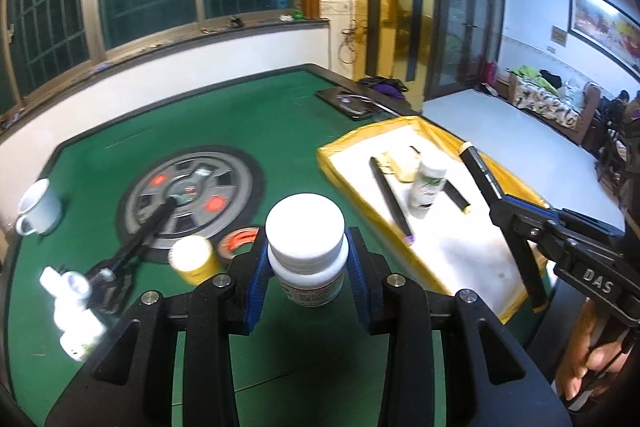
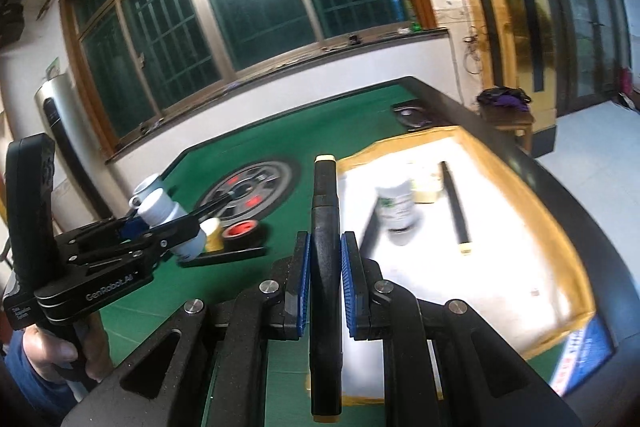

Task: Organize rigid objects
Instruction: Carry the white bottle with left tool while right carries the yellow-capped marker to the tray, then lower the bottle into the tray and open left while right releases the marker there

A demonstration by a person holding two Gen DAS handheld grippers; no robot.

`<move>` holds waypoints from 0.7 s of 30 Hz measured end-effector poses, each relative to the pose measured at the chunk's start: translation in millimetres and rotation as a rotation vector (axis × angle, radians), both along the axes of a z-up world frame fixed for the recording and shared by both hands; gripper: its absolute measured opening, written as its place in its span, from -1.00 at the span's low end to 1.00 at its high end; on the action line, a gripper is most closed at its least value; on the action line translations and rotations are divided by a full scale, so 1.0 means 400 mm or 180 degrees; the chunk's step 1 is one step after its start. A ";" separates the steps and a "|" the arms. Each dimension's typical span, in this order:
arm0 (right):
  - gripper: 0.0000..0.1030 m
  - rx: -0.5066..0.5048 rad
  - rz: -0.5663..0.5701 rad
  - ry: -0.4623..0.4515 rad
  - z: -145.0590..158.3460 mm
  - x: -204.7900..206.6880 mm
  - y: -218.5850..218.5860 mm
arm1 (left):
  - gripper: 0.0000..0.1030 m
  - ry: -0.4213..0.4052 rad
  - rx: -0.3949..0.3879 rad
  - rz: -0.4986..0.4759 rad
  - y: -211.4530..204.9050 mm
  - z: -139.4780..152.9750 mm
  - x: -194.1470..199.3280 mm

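over a green felt table (image 1: 280,115), the left gripper (image 1: 306,263) grasps a white pill bottle (image 1: 306,247) by its body, blue pads pressed to either side just under the wide white cap, the bottle upright and lifted clear of the felt. the right gripper (image 2: 325,279) is clenched on a black marker (image 2: 326,267) with a cream cap at each end, the pen running lengthwise between its blue pads and pointing away toward the windows. to the right stands a yellow-walled tray (image 1: 332,155) with a white floor, holding a white bottle with a green label (image 1: 426,183), two black pens (image 1: 390,199) and a pale block that is too blurred to make out. on the felt to the left lie a white enamel mug (image 1: 38,207), a yellow-capped bottle (image 1: 194,259), a roll of red tape (image 1: 240,241), a black tool (image 1: 140,239) lying across the table's round centre panel (image 1: 236,183), and a small white bottle (image 1: 76,307) near the edge. a hand (image 1: 592,355) grips the right gripper's handle.
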State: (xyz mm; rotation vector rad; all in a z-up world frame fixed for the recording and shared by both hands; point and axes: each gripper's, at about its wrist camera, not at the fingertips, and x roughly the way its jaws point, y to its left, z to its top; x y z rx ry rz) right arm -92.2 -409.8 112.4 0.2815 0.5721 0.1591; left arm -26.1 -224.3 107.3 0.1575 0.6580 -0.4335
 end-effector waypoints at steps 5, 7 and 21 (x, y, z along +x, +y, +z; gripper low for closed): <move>-0.74 0.0002 -0.0192 0.0169 -0.002 0.020 -0.090 | -0.35 0.0208 -0.0076 -0.0253 -0.091 -0.006 0.014; -0.74 0.0050 -0.0226 0.0259 -0.008 0.034 -0.127 | -0.35 0.0289 -0.0103 -0.0346 -0.121 -0.012 0.013; -0.74 -0.0051 -0.0319 0.0383 -0.016 0.036 -0.202 | -0.35 0.0831 -0.0123 -0.0563 -0.330 -0.079 0.114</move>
